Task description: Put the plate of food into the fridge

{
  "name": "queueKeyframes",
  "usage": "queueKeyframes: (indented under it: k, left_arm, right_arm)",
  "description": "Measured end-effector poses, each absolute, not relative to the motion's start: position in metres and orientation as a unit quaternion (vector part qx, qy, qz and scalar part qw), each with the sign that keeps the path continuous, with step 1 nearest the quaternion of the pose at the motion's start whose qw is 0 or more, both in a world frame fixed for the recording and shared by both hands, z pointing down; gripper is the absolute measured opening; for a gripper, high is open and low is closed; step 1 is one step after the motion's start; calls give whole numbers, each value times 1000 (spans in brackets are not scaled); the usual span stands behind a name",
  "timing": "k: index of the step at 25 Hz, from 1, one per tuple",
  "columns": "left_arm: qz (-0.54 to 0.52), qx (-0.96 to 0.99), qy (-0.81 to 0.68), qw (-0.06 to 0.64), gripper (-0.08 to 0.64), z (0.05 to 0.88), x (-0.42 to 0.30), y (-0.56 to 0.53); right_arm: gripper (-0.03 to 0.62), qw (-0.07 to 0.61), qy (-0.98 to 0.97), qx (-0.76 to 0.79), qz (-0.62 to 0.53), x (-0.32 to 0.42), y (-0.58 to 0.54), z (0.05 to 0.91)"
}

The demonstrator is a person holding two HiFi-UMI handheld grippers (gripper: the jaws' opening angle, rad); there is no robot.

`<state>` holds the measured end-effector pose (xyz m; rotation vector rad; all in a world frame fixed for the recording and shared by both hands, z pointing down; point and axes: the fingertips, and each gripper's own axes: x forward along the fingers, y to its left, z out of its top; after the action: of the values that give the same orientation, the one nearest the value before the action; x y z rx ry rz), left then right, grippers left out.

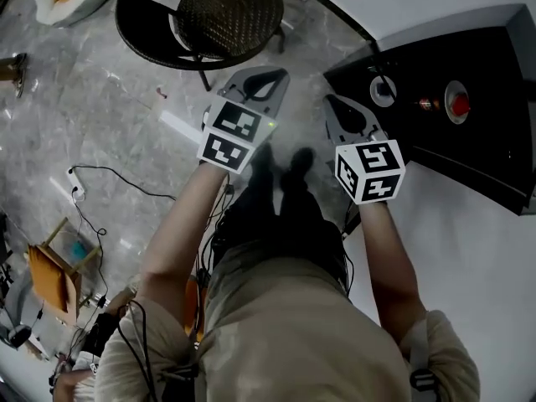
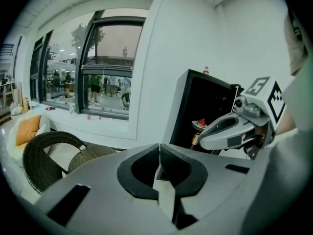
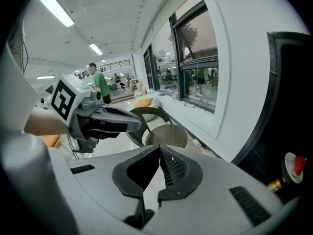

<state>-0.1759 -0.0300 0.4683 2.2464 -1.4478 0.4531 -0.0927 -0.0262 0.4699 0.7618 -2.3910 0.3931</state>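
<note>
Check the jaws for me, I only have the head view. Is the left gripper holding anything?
Observer: No. The left gripper is shut, with nothing between its jaws.
Operator: And the right?
Observer: The right gripper is shut too, and empty.
Operator: How high is the plate?
Observer: In the left gripper view the plate with red food shows in the dark front of the fridge, a little higher than a bottle.
</note>
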Motion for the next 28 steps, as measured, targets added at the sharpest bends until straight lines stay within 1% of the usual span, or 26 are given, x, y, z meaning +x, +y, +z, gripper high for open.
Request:
queueKeyframes:
  k: [9, 17, 23, 28]
  left_arm:
    - [132, 798, -548, 213, 14, 431, -198, 2]
    - [138, 780, -577, 197, 14, 405, -192, 25]
    - [144, 774, -589, 184, 14, 384, -167, 42]
    - [153, 779, -586, 159, 14, 364, -134, 46]
  right_arm:
    - [23, 294, -912, 260, 117, -111, -3, 434]
    - [23, 281, -925, 232, 102, -99, 9, 416]
    - [23, 274, -932, 222, 86, -72, 21, 398]
    - [23, 266, -933, 227, 83, -38, 29, 384]
